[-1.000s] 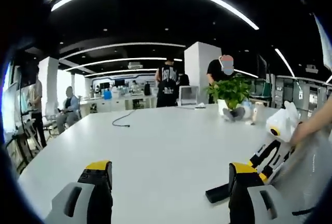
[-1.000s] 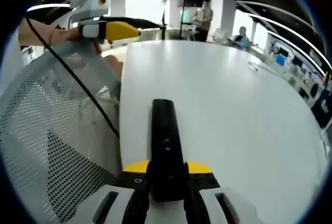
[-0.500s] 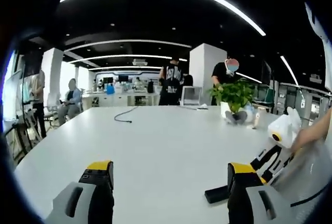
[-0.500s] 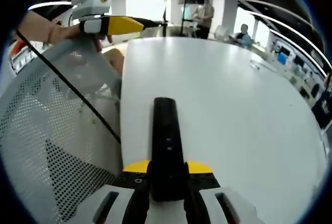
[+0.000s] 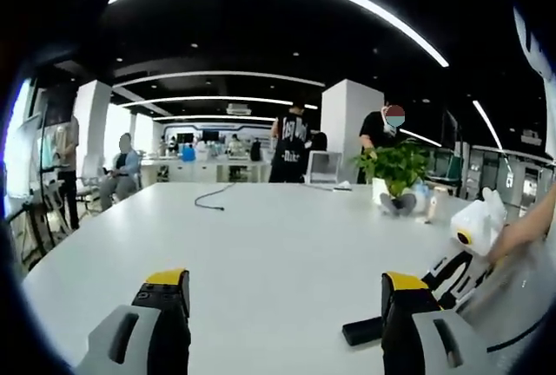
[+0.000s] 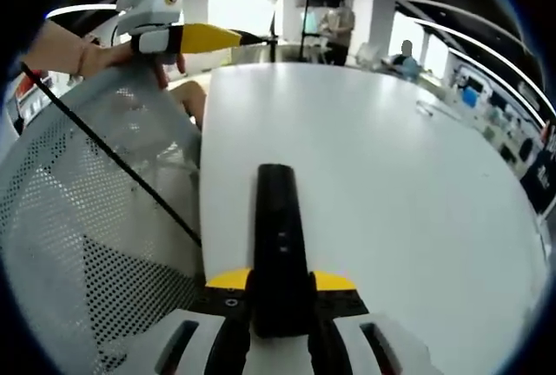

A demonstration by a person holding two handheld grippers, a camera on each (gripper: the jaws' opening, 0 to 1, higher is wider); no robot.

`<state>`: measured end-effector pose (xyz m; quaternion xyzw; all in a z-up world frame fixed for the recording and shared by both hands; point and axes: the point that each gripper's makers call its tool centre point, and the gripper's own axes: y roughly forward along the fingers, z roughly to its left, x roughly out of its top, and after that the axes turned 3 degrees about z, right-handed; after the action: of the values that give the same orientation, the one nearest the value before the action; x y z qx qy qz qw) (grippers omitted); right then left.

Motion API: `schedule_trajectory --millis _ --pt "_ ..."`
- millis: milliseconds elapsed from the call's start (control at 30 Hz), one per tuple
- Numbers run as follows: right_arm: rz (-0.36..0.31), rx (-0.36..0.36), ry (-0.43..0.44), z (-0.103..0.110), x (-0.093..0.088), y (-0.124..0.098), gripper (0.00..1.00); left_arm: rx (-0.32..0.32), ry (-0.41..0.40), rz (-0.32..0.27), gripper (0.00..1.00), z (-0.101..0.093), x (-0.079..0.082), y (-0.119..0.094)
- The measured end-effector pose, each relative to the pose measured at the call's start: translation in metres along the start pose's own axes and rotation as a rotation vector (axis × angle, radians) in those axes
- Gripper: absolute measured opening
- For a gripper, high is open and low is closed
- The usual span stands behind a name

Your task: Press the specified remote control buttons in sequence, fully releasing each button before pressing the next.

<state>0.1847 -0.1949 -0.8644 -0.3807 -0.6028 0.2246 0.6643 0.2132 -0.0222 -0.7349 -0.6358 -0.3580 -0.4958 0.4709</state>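
- Right gripper: fingers clamped on the near end of 1 black remote; the remote's far end juts out over the white tabletop, near its edge beside the mesh chair back.
- Left gripper: fingers spread wide, holding nothing, hovering above the tabletop, not touching the remote.
- Progress, as judged: remote secured, no button under contact; pressing seq. apparently not begun or between presses. Cannot tell which buttons are done.
- Left to do: bring a left finger onto the target button, press, release fully, repeat.
- Count: 1 remote, 2 grippers, 1 potted plant at the far edge, 1 loose cable.
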Motion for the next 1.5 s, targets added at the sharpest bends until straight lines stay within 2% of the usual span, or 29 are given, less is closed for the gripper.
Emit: schedule_trajectory --millis 167,267,333,633,933,1500 --pt "0.005 0.01 0.001 0.001 0.0 -0.001 0.21 -0.004 -0.004 0.01 0.96 0.0 -0.002 0.0" --pt "0.012 0.022 -0.008 0.002 0.0 -0.001 0.21 -0.005 -0.013 -0.008 0.96 0.001 0.001 0.0" --pt "0.023 0.037 -0.041 0.002 -0.001 -0.001 0.21 -0.003 -0.003 0.008 0.95 0.001 -0.001 0.0" --pt "0.027 0.095 -0.113 -0.004 -0.004 -0.005 0.21 0.018 -0.003 -0.002 0.94 0.006 0.001 -0.003" --pt "0.024 0.138 -0.158 -0.013 -0.003 -0.004 0.21 0.003 0.013 0.057 0.89 0.004 -0.009 -0.002" --pt "0.022 0.155 -0.183 -0.029 -0.001 -0.003 0.21 0.01 0.006 0.078 0.92 0.007 -0.012 -0.001"
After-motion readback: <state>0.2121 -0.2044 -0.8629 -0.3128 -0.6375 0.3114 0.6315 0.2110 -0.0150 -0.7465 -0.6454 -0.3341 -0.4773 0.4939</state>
